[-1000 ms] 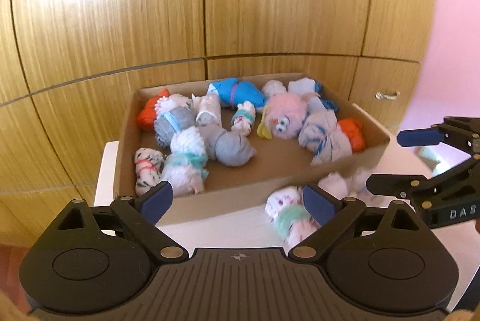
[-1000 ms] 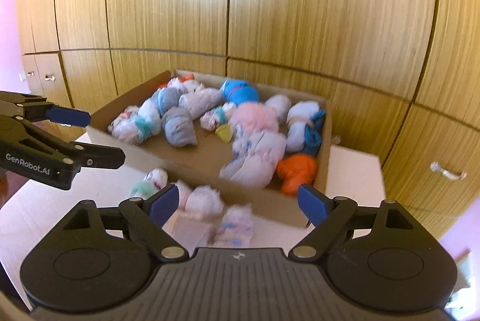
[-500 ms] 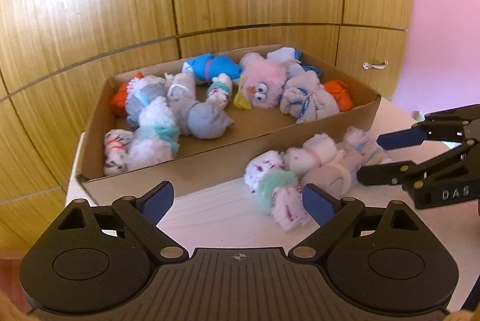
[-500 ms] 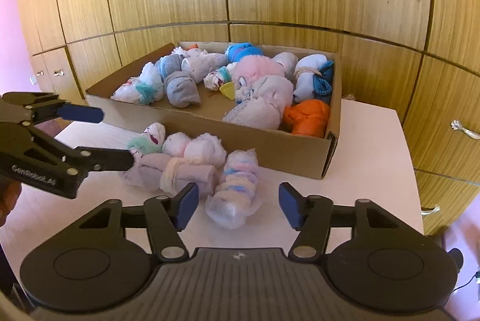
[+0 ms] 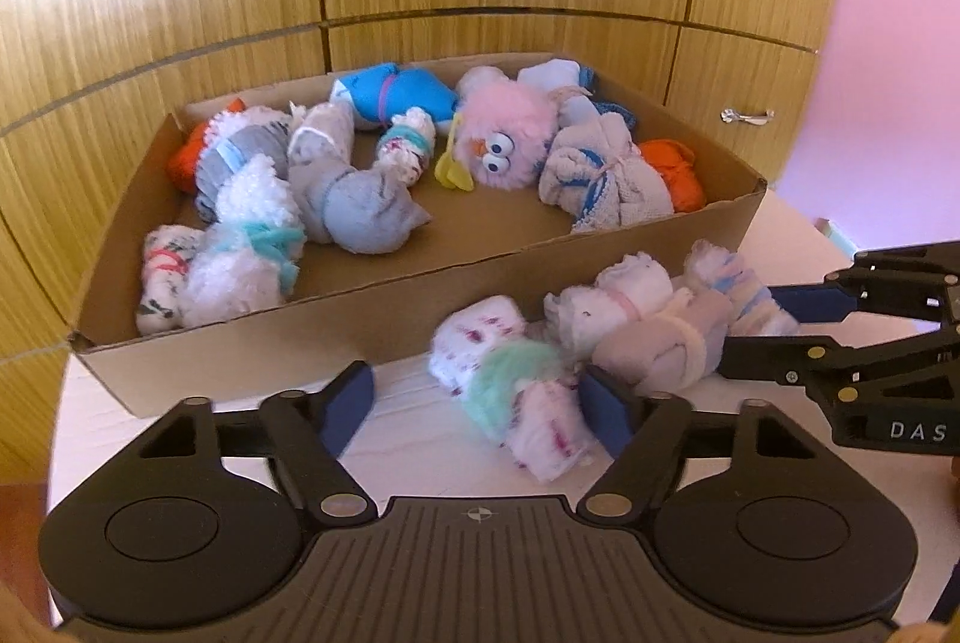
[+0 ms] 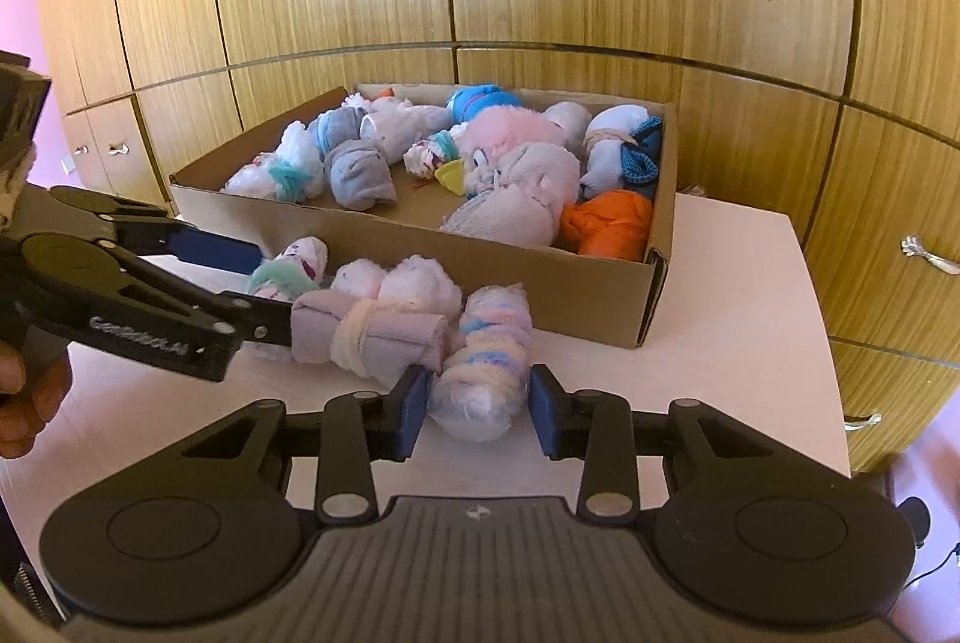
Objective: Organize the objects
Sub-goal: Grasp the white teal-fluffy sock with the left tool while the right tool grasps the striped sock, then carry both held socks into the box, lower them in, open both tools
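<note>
My right claw (image 6: 479, 406) clamped on pastel sock roll (image 6: 486, 361), "DAS" on its housing, left claw (image 5: 477, 403) closing around spotted roll (image 5: 510, 391), "GenRobot.AI" on it.

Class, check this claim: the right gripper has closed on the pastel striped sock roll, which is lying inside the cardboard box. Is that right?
Not quite. The right gripper is shut on the pastel striped sock roll, but the roll lies on the white table, in front of the cardboard box, not inside it. The right wrist view shows this.
</note>
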